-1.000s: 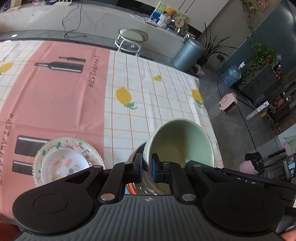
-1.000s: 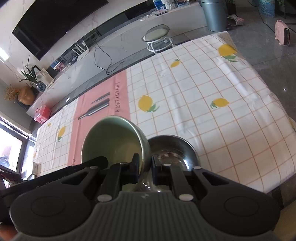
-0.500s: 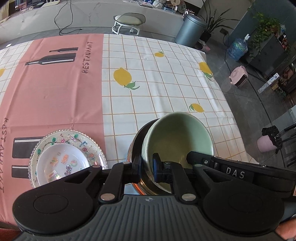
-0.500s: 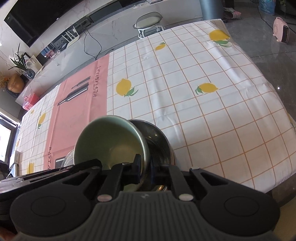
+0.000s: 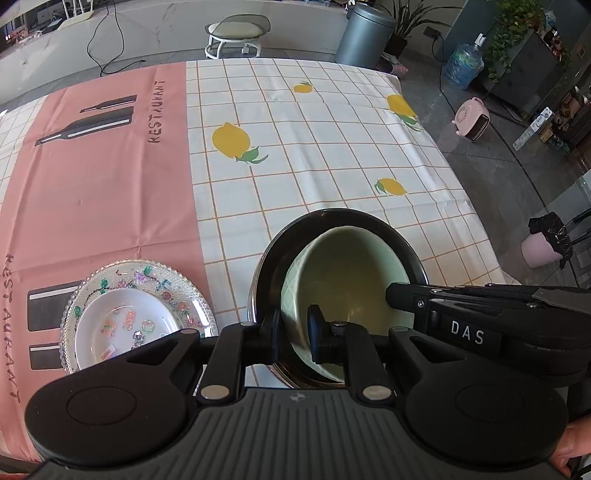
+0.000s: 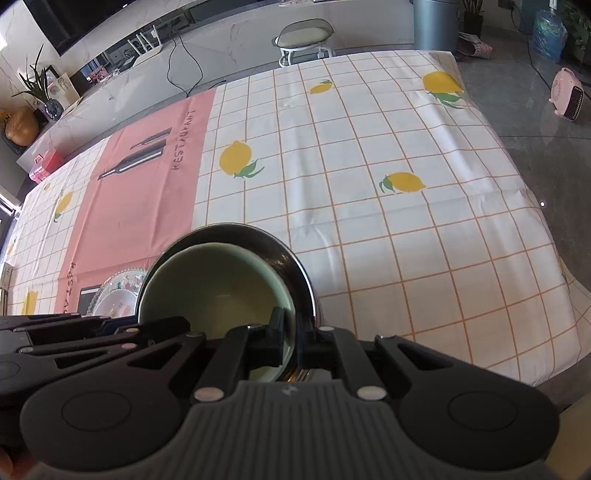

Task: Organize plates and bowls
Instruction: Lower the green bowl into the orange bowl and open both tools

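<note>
A pale green bowl [image 5: 351,280] sits tilted inside a steel bowl [image 5: 269,266] near the table's front edge. My left gripper [image 5: 294,330] straddles the green bowl's near left rim. Its jaws are opening, with a gap beside the rim. My right gripper [image 6: 295,332] is shut on the green bowl [image 6: 221,284] at its right rim, just inside the steel bowl's rim [image 6: 295,266]. One of the right gripper's fingers [image 5: 406,299] reaches in from the right in the left wrist view. A small white plate [image 5: 125,332] lies on a beaded glass plate [image 5: 177,280] to the left.
A checked lemon tablecloth [image 5: 314,147] with a pink band [image 5: 103,177] covers the table. Its right edge [image 6: 535,206] drops to a grey floor. Beyond the far edge stand a stool [image 5: 236,33], a grey bin [image 5: 365,33] and a pink heater [image 5: 472,118].
The green bowl has come down from above the table into the steel bowl, with both grippers sinking with it. The left gripper's jaws have spread a little around the rim.
</note>
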